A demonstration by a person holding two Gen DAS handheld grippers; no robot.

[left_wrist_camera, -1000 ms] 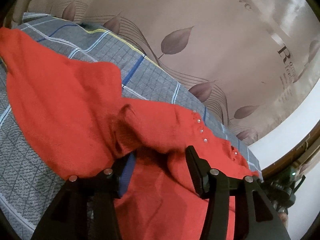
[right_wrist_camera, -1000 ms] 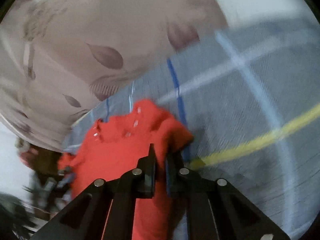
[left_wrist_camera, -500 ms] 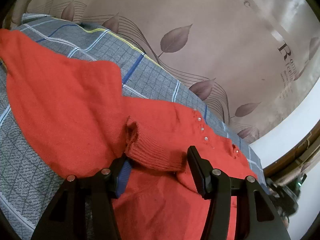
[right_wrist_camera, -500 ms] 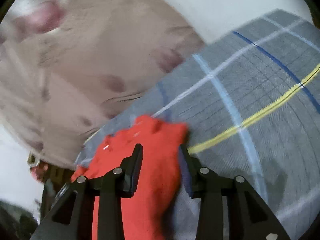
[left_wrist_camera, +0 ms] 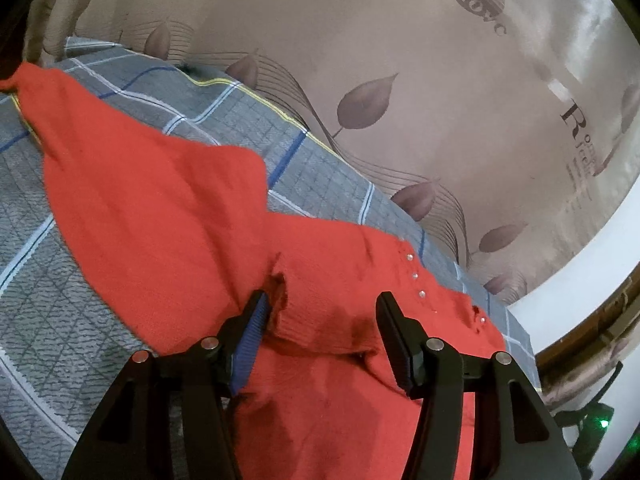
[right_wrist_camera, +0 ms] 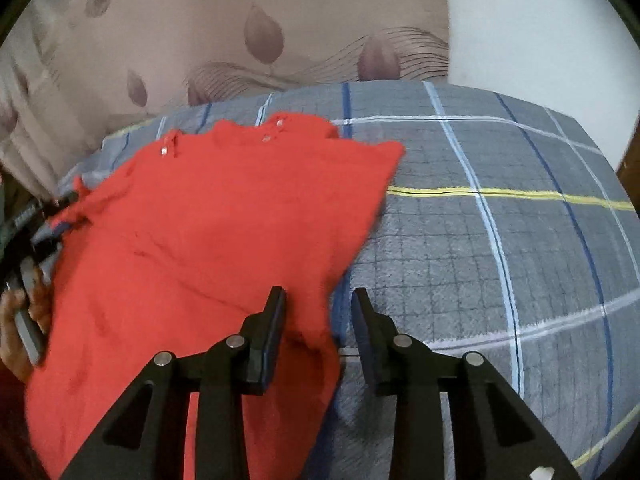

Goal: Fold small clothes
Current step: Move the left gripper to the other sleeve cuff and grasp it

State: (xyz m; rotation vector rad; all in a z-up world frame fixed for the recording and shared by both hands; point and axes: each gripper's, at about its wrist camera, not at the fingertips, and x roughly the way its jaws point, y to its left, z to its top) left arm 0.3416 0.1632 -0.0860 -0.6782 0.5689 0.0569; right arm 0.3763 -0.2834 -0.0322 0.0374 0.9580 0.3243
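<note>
A red knit sweater [left_wrist_camera: 160, 208] with small shiny buttons [left_wrist_camera: 414, 276] lies spread on a grey plaid blanket [left_wrist_camera: 52, 320]. My left gripper [left_wrist_camera: 322, 298] hovers low over it, open, with a ribbed sleeve cuff [left_wrist_camera: 320, 328] lying folded across the body between its fingers. In the right wrist view the sweater [right_wrist_camera: 224, 216] lies flat to the left. My right gripper [right_wrist_camera: 319, 294] stands at its right edge with its jaws apart and closing. A loose bit of the red edge and bare blanket [right_wrist_camera: 500, 240] lie between them, and the pads do not press on the cloth.
A beige curtain [left_wrist_camera: 400, 80] with a leaf print hangs close behind the bed. A white wall [right_wrist_camera: 540, 20] shows at the upper right. A person's hand [right_wrist_camera: 16, 320] shows at the left edge of the right wrist view. Bare blanket stretches to the right of the sweater.
My right gripper opened, let go of the sweater's folded part and drew back toward its right edge. The cloth now lies flat. The bunched sleeve settled flat between my left fingers.
</note>
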